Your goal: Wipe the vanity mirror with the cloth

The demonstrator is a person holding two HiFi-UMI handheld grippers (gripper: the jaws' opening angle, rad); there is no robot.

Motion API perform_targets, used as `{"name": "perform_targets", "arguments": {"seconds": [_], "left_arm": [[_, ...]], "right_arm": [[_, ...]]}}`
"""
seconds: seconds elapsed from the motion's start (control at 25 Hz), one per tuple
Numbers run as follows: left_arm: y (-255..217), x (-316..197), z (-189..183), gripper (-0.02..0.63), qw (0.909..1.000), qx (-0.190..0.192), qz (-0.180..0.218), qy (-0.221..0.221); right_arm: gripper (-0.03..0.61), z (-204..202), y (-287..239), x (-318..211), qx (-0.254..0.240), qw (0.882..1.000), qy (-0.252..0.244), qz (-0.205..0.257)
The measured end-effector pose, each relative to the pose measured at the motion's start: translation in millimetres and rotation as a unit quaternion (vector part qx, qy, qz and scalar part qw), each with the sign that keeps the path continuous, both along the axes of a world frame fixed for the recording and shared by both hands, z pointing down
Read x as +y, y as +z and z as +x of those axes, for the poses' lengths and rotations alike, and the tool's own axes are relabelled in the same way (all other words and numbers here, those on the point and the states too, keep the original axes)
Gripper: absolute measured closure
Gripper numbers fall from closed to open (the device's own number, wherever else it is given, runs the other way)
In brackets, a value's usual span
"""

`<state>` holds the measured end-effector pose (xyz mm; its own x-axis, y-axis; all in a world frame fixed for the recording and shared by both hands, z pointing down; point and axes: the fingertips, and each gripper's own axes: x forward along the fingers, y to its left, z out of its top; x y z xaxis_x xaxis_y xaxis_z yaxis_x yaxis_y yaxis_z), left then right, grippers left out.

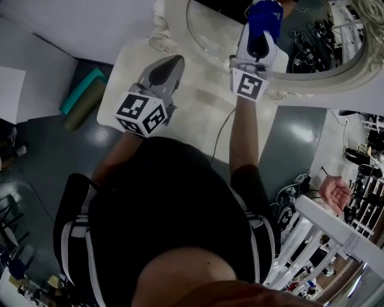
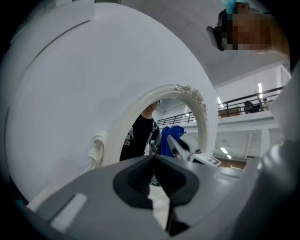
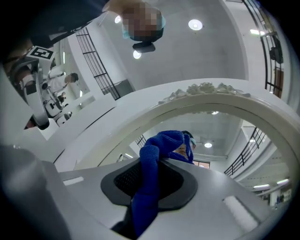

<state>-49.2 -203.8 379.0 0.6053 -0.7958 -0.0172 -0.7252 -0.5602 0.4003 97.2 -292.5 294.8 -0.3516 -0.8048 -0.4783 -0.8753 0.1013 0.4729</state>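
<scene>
— Where was our cloth (image 1: 264, 15)?
— Pinched in our right gripper (image 1: 261, 37), up at the mirror (image 1: 327, 45); our left gripper (image 2: 152, 161) hung pressed together, empty.
— The danger?
— Rubbing could've dragged it loose, we judged.

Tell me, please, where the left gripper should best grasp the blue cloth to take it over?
Probably the bunched end of the blue cloth protruding past the right gripper's tips, approached from the left side: the rest is pinched between those jaws, and the mirror lies right ahead.
</scene>
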Motion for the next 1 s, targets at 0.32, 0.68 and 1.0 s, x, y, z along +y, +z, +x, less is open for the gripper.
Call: {"name": "perform_targets", "arguments": {"seconds": [0.32, 0.68, 1.0], "left_arm": [[6.1, -5.2, -10.8, 0.603, 0.9999, 0.002, -0.004, -0.012], [7.1, 0.6, -16.1, 0.603, 0.9999, 0.001, -0.007, -0.015], [-0.9, -8.8, -11.3, 0.603, 0.9995, -0.006, -0.014, -0.027]], "right_arm": [[0.506, -45.1, 28.3, -18.4, 0.111, 0.991, 0.014, -0.067], [0.506, -94.2, 87.8, -19.4, 0.228, 0.97, -0.02, -0.084], [0.506, -92.5, 134.5, -30.4, 0.253, 0.96, -0.037, -0.117]]}}
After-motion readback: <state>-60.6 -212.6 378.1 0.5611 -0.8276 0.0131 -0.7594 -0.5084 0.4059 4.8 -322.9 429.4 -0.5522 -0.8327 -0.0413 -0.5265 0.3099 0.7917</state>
